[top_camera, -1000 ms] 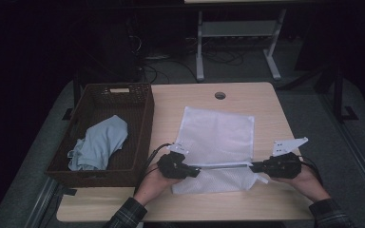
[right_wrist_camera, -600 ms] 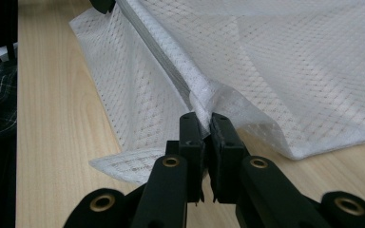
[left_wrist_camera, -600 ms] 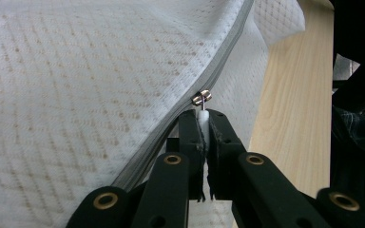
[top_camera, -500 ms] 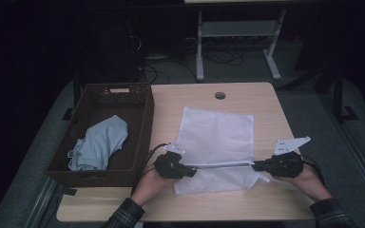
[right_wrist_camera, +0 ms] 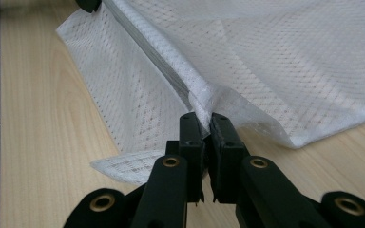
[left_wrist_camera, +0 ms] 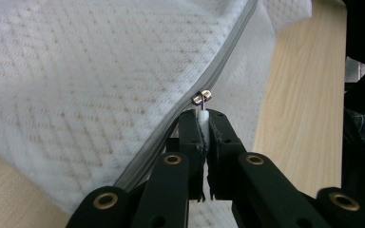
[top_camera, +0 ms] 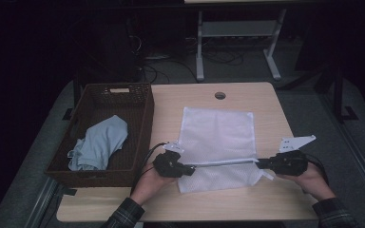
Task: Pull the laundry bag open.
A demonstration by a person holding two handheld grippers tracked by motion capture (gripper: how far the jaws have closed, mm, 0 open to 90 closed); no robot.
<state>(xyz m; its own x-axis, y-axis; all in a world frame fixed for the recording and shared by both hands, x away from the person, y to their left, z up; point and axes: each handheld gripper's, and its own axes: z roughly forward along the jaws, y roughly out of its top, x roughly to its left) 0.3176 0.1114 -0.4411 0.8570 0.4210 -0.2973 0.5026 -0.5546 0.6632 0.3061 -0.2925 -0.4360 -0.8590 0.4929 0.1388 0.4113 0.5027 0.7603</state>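
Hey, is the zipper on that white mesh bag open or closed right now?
Cannot tell. The left tongs pinch the zipper pull at one end of the mesh bag, and the zipper line looks stretched straight, but no gap shows.

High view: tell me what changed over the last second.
Almost nothing. The left gripper stays shut on the zipper pull and the right gripper on the mesh bag's end, zipper stretched between them. The basket with its blue cloth lies unmoved.
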